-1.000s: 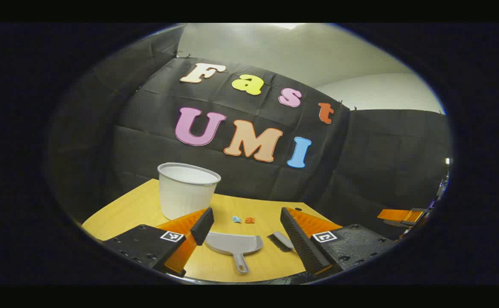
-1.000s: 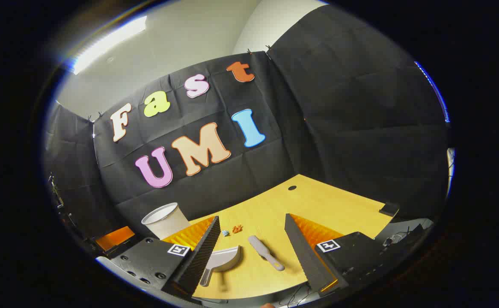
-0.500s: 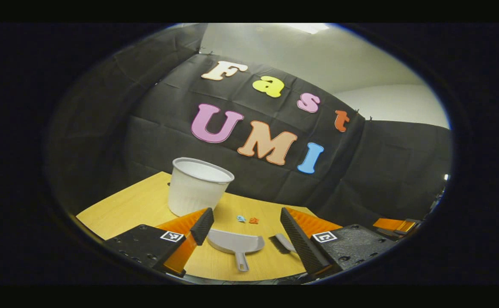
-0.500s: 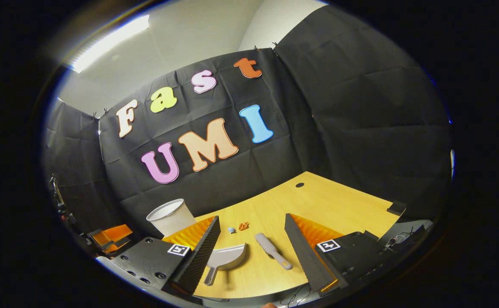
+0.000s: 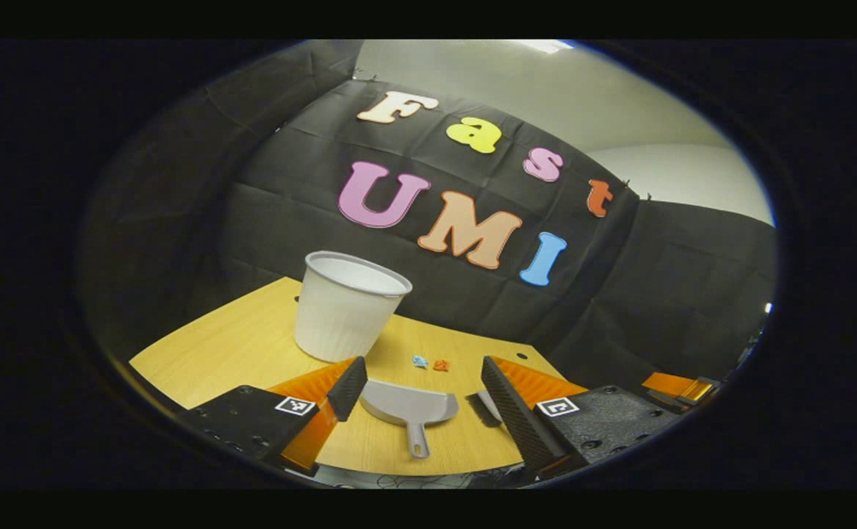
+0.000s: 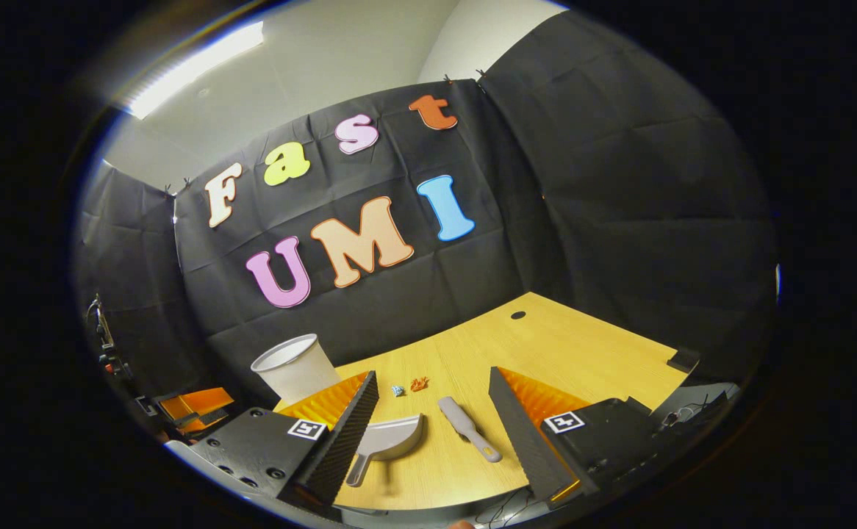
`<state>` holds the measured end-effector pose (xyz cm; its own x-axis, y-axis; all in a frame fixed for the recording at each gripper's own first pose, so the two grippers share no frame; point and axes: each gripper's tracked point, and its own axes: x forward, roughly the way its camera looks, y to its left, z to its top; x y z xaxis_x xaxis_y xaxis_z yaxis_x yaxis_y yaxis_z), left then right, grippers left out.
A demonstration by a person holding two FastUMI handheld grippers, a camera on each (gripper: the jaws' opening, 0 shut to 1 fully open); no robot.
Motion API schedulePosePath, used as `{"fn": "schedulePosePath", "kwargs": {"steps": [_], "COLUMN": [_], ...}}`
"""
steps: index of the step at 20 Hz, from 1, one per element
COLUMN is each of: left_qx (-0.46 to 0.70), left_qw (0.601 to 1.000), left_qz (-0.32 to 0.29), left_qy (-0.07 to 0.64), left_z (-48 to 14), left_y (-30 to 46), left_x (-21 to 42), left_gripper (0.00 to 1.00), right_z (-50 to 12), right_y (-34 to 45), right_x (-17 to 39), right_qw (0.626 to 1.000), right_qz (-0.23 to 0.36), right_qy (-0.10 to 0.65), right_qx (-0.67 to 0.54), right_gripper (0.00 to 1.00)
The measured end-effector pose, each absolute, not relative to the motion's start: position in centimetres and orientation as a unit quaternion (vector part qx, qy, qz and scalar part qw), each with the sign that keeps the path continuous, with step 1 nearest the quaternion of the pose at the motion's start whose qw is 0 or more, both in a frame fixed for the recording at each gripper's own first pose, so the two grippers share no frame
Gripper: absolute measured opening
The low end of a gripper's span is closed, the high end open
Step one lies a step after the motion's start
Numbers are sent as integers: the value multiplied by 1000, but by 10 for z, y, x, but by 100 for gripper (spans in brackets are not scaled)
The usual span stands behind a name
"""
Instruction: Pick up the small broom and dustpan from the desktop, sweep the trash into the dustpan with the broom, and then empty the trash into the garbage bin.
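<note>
Yellow wood counter (image 6: 546, 345): grey dustpan (image 5: 408, 404) and small broom (image 6: 468, 427) lie side by side, white bin (image 5: 348, 305) behind the dustpan.
The dustpan's handle points at the left hand-held gripper (image 5: 421, 393); the broom's long axis runs toward the right hand-held gripper (image 6: 436, 426). Both stand wide apart, empty, touching nothing.

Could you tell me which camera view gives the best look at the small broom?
The right gripper view: the broom lies whole on the desk. In the left gripper view the broom is half hidden behind a finger.
</note>
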<state>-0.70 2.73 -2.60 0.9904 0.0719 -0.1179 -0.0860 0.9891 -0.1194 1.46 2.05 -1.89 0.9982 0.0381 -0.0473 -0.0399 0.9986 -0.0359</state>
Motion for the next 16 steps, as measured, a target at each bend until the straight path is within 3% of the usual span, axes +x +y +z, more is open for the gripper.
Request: {"fn": "schedulePosePath", "kwargs": {"steps": [16], "left_qx": [15], "left_qw": [990], "left_qz": [50], "left_qy": [133], "left_z": [-74], "left_y": [5], "left_x": [2], "left_gripper": [93], "right_z": [-43], "right_y": [13], "right_x": [58], "right_qw": [994], "right_qz": [47], "right_qy": [89], "right_qx": [-49], "right_gripper": [91]}}
